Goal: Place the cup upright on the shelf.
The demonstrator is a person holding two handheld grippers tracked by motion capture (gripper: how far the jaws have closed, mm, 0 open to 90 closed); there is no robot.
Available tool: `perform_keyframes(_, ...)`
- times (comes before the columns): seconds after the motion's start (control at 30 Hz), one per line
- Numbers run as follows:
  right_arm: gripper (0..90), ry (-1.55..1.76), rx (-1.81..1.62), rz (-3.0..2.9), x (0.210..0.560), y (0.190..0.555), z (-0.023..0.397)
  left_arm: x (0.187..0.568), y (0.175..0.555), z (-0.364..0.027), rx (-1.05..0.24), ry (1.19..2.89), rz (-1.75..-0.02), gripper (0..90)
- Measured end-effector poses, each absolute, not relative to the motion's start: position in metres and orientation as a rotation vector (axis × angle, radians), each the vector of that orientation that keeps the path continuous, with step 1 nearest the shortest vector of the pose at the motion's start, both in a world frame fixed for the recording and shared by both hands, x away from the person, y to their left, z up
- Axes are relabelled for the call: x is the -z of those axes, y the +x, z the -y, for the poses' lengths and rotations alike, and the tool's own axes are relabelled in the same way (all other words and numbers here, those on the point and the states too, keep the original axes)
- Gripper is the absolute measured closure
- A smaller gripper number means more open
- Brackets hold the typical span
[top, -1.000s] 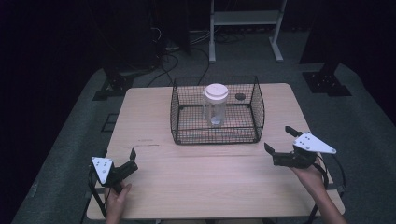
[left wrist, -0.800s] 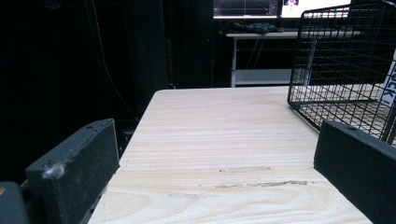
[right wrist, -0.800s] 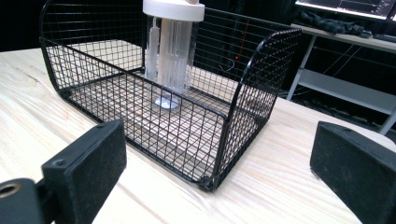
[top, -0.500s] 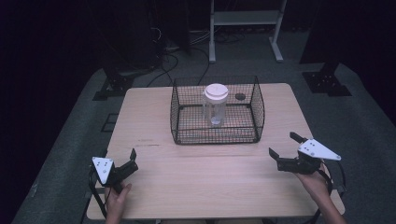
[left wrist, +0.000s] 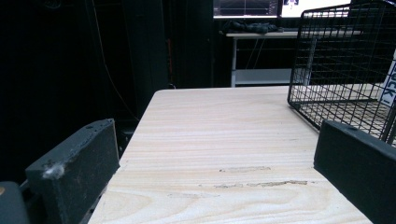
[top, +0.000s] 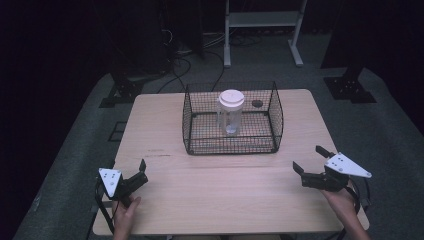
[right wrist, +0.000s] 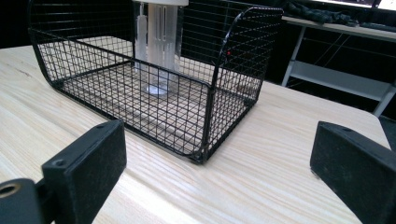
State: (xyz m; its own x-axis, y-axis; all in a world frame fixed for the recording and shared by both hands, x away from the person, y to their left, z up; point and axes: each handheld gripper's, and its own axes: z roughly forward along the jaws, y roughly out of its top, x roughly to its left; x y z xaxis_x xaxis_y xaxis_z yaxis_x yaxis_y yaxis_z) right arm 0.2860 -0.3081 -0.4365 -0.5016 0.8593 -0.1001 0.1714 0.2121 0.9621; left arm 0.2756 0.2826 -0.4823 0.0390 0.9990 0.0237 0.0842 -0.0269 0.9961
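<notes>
A black wire basket (top: 231, 144) stands on the far middle of the light wooden table (top: 225, 195). Inside it a clear plastic jar (top: 230, 116) with a white lid stands upright. My left gripper (top: 136, 175) rests open at the near left corner, well short of the basket. Between its jaws the left gripper view has only bare table (left wrist: 215, 140), with the basket (left wrist: 327, 56) at the right. At the near right my right gripper (top: 308, 159) is held open and empty. It faces the basket's corner (right wrist: 205, 112) and the jar (right wrist: 161, 46).
A small dark round thing (top: 257, 103) lies on the table behind the basket. Beyond the table's far edge is a white metal stand (top: 262, 30), with cables and dark stand bases on the grey floor. The table's right edge runs close to my right hand.
My right gripper has drawn back toward the near right corner, farther from the basket. The left gripper, the basket and the jar have not moved.
</notes>
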Motion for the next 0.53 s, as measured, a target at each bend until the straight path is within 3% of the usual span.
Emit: perform_keyframes(0.53,2.7,0.974,-1.362,-1.787,0.454,0.259,0.304,0.482,0.276,-0.282,-1.163,1.309,-1.237,0.0)
